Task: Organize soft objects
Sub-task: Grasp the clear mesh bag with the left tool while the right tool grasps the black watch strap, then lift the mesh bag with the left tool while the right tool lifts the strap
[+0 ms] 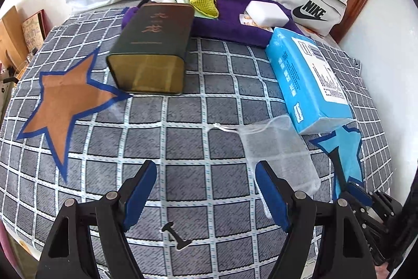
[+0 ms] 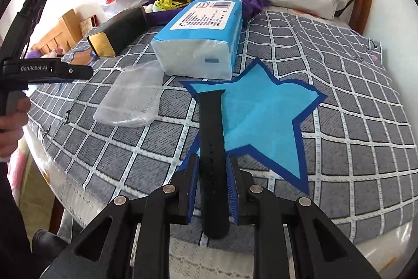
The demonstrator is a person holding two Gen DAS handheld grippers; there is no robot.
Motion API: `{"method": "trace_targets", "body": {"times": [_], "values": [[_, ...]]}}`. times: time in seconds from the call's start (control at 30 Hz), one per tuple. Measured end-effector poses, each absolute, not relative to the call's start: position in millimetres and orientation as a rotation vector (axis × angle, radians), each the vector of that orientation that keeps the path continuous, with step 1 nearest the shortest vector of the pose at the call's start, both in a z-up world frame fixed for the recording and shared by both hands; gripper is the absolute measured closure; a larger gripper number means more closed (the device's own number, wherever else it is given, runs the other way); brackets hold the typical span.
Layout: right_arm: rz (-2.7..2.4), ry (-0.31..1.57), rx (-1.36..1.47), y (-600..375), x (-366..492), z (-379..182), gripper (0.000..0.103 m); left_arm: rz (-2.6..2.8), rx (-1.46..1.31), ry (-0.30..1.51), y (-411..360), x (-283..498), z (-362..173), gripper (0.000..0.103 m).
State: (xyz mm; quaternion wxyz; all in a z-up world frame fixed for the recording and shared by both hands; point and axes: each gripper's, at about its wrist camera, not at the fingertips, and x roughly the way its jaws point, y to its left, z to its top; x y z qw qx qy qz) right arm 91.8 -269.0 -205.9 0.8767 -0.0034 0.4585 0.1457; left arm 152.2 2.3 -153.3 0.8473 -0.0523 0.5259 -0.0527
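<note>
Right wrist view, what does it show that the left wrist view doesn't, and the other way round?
Only the right wrist view shows the right gripper shut on the black strap, and the whole blue star. Only the left wrist view shows the whole brown star and the open left gripper. Both share the blue tissue pack, the mesh pouch and the dark tin.

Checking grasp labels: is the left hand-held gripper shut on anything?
No, the left hand-held gripper is open with nothing between its blue fingers, only bare checked cloth.
</note>
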Motion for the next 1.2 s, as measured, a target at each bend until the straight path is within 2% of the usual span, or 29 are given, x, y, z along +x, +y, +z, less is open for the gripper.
{"method": "trace_targets", "body": {"times": [0.07,0.2,0.27,0.63,0.8,0.97,1.03,1.13,1.2], "values": [[0.310,0.952,0.017,-269.7,98.2,-210.5,0.076,-0.113,-0.109,1.113,-2.4,153.3,-154.2,0.027],[0.309,0.915,0.026,-266.4,107.4,-212.3,0.076,-0.112,-0.092,1.116,-12.9,154.2,-155.4,0.027],[0.292,0.899,-0.001,-262.4,111.7,-212.8,0.082,-0.130,-0.093,1.119,-18.7,154.4,-155.2,0.027],[0.269,0.872,0.005,-287.0,99.5,-196.0,0.083,-0.215,-0.083,1.189,-70.3,163.7,-175.2,0.026],[0.247,0.873,0.035,-308.0,94.9,-191.1,0.083,-0.174,-0.005,1.167,-93.2,164.3,-184.0,0.011],[0.219,0.880,0.065,-319.3,96.1,-192.1,0.083,-0.133,0.075,1.138,-109.0,166.5,-187.8,0.009],[0.214,0.892,0.082,-319.3,97.7,-193.3,0.083,-0.136,0.084,1.121,-109.6,166.0,-187.6,0.012],[0.214,0.904,0.096,-316.3,97.5,-193.8,0.083,-0.140,0.087,1.100,-106.7,166.2,-184.1,0.030],[0.213,0.911,0.101,-313.5,97.8,-193.9,0.083,-0.144,0.080,1.098,-98.3,166.0,-180.7,0.049]]}}
